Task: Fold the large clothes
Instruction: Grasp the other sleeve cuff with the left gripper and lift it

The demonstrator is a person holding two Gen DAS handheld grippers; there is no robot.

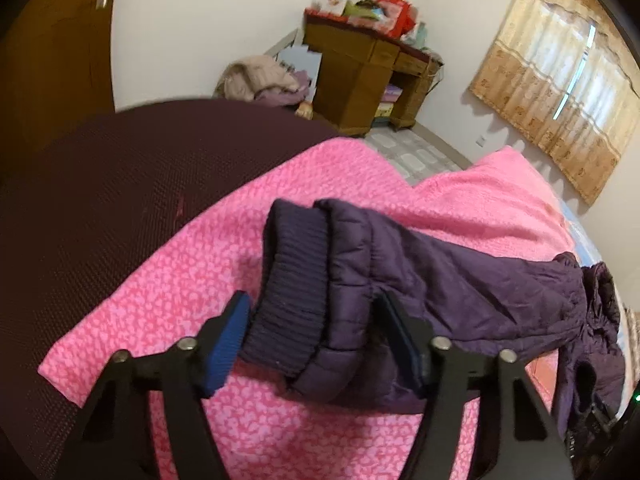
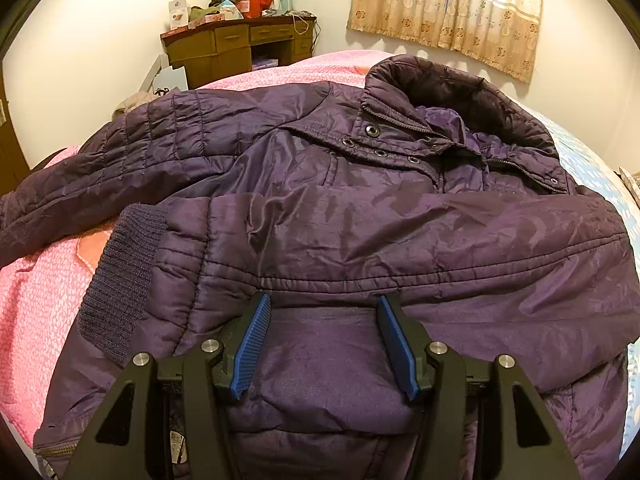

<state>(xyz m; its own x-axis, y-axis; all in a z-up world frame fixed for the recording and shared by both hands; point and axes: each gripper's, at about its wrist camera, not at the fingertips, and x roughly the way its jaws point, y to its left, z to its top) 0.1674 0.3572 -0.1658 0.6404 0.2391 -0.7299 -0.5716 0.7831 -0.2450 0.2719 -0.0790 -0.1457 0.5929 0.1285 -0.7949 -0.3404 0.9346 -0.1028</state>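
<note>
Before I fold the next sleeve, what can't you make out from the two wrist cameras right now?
- Left wrist view: whether the left gripper pads press the sleeve cuff; the far pad is half sunk behind fabric.
- Right wrist view: the jacket hem, cut off by the bottom edge and the right gripper body.
- Both views: items on the desk, too small.

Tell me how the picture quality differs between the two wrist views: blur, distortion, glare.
Left wrist view: the far desk and door are smeared by motion blur, the jacket sleeve fairly sharp. Right wrist view: steady and sharp across the jacket; the curtain glows, overexposed by daylight. Both views: strong fisheye bending, dark corners.
</note>
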